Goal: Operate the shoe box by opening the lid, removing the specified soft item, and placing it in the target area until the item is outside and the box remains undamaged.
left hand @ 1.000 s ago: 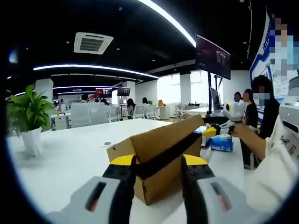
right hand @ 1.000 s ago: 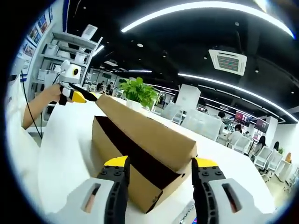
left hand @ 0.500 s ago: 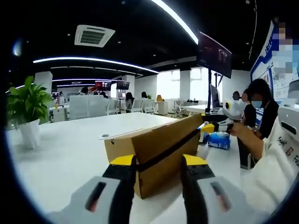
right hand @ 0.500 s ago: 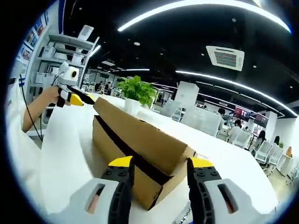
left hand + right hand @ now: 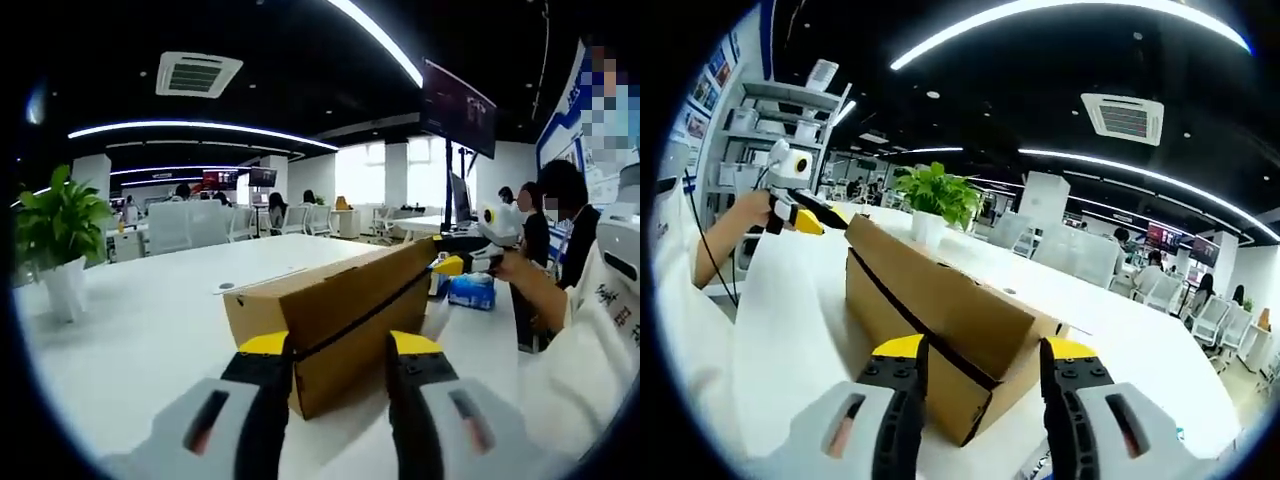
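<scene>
Cardboard shoe box (image 5: 340, 320) sits on the white table (image 5: 130, 340), one end between my left gripper (image 5: 340, 352) jaws, the other end between my right gripper (image 5: 982, 352) jaws. In the left gripper view the lid (image 5: 345, 290) is nearly down, a thin dark gap running along its length. The box's long axis runs from one gripper to the other, so each camera looks straight down its length; I see the right gripper (image 5: 462, 262) at the far end of the left gripper view, and the left gripper (image 5: 808, 214) at the far end of the right gripper view.

Both grippers' jaws stand apart, wide enough to straddle a box corner (whether the tips actually press the cardboard I cannot tell). Neither has hold of anything I can confirm.

Room to move: broad bare tabletop lies to the left of the box in the left gripper view, out toward a potted plant (image 5: 60, 250). On the other side, a blue tissue pack (image 5: 473, 291) sits near the far end. The person's sleeve (image 5: 590, 350) crowds the right edge there.
</scene>
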Demonstrator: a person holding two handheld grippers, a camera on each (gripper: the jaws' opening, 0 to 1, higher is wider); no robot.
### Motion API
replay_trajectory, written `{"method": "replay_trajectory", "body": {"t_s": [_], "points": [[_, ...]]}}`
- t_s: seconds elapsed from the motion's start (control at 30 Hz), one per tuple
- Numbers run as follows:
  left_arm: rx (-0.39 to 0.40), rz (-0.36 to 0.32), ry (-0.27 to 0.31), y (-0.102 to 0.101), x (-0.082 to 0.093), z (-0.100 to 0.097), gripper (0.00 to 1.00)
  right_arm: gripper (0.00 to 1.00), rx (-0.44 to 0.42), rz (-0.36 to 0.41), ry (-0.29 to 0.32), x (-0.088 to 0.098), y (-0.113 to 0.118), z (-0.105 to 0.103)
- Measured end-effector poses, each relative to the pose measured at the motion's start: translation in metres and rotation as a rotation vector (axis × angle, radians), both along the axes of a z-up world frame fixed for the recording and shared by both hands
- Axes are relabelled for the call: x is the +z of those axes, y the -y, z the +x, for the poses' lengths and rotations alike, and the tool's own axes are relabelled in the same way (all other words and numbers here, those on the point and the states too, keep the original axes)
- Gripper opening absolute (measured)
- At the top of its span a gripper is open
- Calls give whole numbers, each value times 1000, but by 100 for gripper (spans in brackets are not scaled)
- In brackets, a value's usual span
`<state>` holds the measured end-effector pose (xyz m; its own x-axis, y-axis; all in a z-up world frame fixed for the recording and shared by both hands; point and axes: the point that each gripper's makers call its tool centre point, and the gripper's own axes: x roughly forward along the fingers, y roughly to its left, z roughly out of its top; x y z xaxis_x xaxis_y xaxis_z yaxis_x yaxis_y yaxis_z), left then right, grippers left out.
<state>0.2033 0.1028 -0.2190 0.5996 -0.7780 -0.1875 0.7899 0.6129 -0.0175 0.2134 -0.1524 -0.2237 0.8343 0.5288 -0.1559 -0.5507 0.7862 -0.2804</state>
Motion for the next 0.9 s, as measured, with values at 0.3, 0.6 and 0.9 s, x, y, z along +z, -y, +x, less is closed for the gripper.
{"method": "replay_trajectory", "body": {"t_s": [0.3, 0.6, 0.9], "points": [[-2, 6, -7, 0, -1, -2, 38, 47, 5, 63, -14, 2, -1, -2], [-26, 47, -44, 1, -16, -4, 39, 45, 9, 59, -8, 2, -3, -3], [-31, 40, -34, -3, -13, -4, 39, 45, -10, 35, -29, -8, -3, 2]]}}
